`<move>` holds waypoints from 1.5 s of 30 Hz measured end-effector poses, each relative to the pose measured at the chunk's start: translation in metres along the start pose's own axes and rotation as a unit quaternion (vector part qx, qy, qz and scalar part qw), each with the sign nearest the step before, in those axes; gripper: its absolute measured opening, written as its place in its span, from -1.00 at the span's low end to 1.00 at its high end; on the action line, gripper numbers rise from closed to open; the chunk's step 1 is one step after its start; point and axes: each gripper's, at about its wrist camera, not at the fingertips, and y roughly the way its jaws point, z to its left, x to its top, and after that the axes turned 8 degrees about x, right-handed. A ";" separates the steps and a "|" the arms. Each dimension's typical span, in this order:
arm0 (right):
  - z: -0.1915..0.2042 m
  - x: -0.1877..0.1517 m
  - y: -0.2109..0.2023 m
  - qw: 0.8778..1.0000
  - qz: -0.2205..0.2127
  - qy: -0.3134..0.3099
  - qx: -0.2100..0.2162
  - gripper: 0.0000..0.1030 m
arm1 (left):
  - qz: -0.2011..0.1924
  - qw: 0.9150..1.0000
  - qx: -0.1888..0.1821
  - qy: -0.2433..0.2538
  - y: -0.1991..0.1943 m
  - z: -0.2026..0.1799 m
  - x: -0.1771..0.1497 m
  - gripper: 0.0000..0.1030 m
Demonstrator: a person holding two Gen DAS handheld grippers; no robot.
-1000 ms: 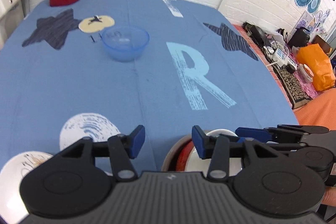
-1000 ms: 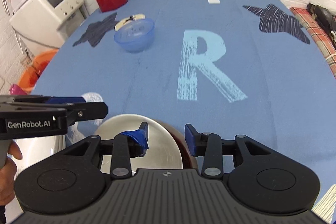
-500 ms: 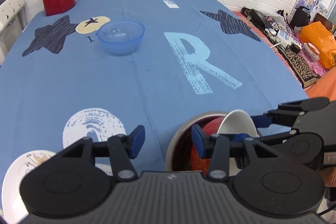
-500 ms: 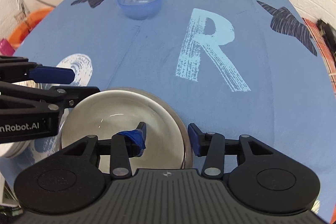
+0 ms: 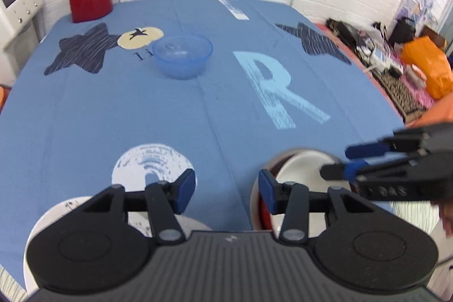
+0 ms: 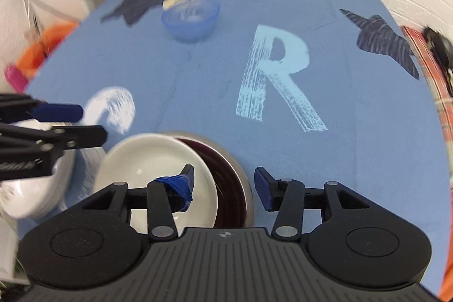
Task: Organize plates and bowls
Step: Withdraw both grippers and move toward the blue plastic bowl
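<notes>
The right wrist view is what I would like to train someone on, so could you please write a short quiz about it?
1. True or false: the white bowl lies tilted inside the dark red bowl.
2. What colour is the bowl at the far side of the table?
3. The right hand-held gripper is: A open, B shut on the white bowl, C shut on a plate.

Key: 1 true; 2 blue; 3 A.
</notes>
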 end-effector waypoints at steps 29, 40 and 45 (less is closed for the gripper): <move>-0.048 -0.021 -0.004 0.990 -0.037 0.127 0.040 -0.34 | 0.000 0.991 0.036 0.128 0.028 -0.040 -0.011 -0.09; -0.041 -0.016 -0.015 0.991 -0.054 0.119 0.032 -0.32 | 0.010 0.999 0.017 0.044 0.025 -0.007 0.000 0.03; -0.047 0.003 -0.013 0.988 -0.071 0.131 0.044 -0.31 | 0.017 0.999 0.031 -0.034 0.029 0.041 0.018 0.03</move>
